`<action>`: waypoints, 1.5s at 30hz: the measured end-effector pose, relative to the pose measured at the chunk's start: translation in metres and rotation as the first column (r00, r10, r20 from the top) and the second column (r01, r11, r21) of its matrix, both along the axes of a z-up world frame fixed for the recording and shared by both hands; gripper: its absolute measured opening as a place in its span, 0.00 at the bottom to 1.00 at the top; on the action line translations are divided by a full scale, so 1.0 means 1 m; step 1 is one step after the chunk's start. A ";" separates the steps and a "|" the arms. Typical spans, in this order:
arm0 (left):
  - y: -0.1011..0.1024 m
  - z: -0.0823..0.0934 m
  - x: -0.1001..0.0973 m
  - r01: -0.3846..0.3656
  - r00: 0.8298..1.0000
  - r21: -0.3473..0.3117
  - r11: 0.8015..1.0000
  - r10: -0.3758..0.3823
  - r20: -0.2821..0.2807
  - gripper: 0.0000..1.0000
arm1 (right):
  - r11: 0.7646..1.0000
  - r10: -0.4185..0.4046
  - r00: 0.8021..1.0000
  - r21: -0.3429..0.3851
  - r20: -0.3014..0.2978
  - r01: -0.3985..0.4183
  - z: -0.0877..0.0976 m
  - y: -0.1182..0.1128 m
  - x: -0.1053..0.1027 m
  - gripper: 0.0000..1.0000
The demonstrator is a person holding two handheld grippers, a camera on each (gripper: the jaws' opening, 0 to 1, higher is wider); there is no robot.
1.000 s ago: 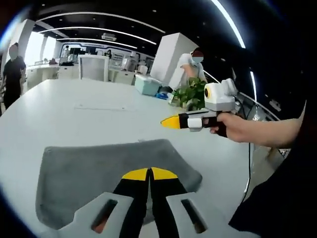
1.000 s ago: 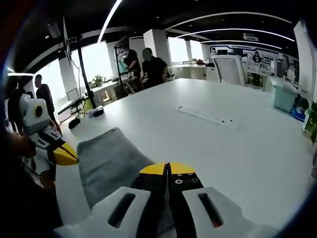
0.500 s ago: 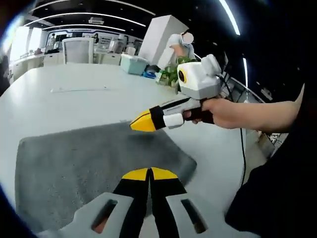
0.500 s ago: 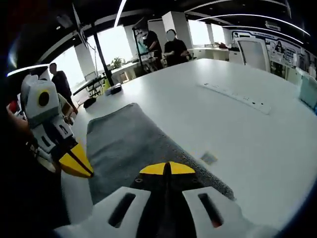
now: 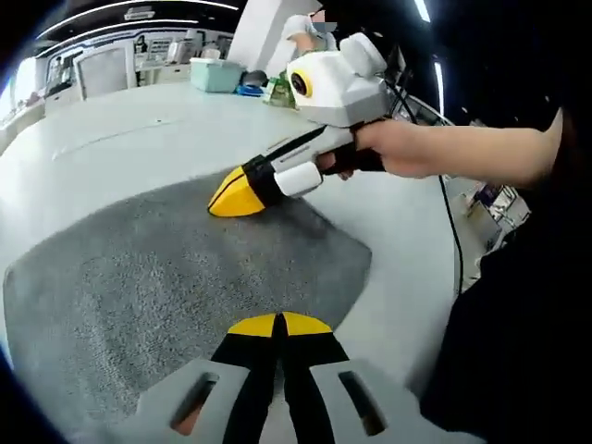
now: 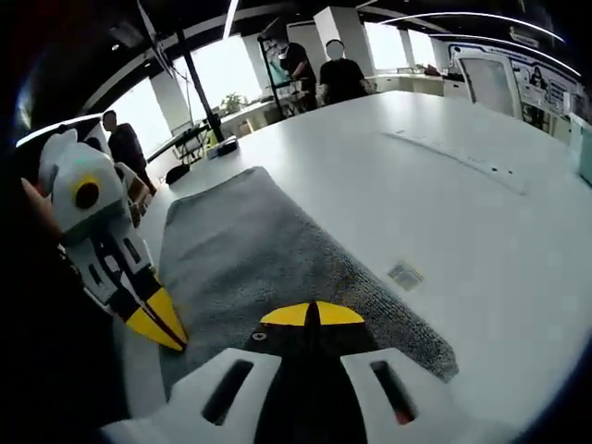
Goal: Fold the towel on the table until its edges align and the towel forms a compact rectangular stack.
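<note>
table (image 6: pixel 481 222), towel (image 5: pixel 166 277) partly cropped

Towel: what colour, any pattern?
Plain grey towel, no pattern visible; clearest in the left gripper view.

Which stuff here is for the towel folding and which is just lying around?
For the job:
grey towel
left hand-held gripper
right hand-held gripper
white table

Just lying about:
teal box
potted plant

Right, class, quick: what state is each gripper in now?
Left gripper: shut, holding nothing, over the towel.
Right gripper: shut, holding nothing.
</note>
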State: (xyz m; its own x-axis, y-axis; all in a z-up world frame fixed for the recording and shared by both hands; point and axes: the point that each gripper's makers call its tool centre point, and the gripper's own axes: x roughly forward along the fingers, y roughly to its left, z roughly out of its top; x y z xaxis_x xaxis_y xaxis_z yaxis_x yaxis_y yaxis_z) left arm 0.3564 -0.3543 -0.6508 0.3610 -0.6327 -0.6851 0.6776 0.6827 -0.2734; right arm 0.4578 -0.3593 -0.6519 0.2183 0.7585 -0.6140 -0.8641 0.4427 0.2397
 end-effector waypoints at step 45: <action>0.023 -0.004 -0.004 0.148 0.987 0.331 0.932 -0.163 0.016 0.01 | 0.949 0.208 0.955 -0.280 0.210 -0.144 -0.004 -0.017 -0.022 0.00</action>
